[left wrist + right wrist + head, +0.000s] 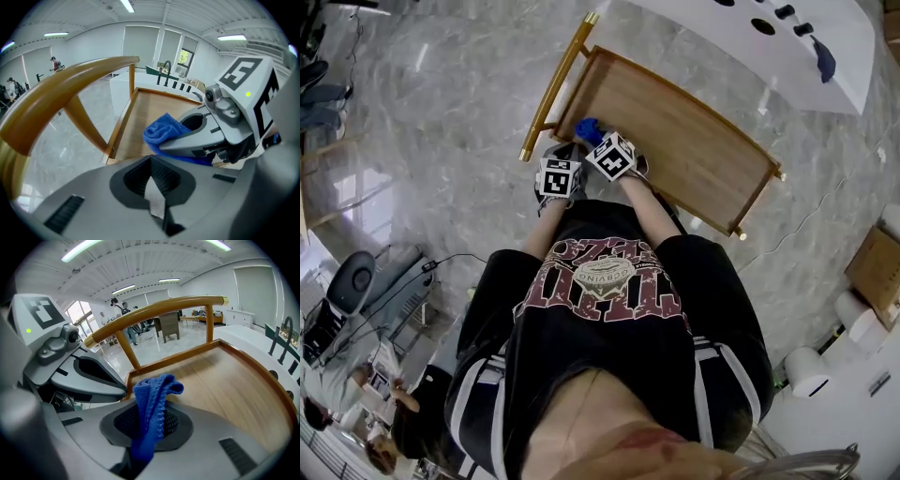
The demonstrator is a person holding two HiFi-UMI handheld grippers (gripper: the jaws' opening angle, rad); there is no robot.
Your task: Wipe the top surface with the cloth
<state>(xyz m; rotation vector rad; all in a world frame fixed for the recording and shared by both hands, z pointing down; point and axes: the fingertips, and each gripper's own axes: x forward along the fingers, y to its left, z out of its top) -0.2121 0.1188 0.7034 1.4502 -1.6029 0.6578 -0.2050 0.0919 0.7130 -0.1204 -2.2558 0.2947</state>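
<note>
The wooden top (698,141) is a shallow tray, a raised rim running round its bare boards. At its handle end a curved golden rail (553,89) stands on slanted posts above the rim. Both grippers sit side by side at that same end of the top, close to each other. The left gripper (152,185) is outside the rim, beside the corner under the rail, its jaws drawn together with nothing between them. The right gripper (145,425) reaches just over the rim onto the top, its jaws clamped on the blue cloth (152,397). The cloth stands up out of them in a bunched fold, above the boards near the handle-end corner; whether it touches the wood I cannot tell.
</note>
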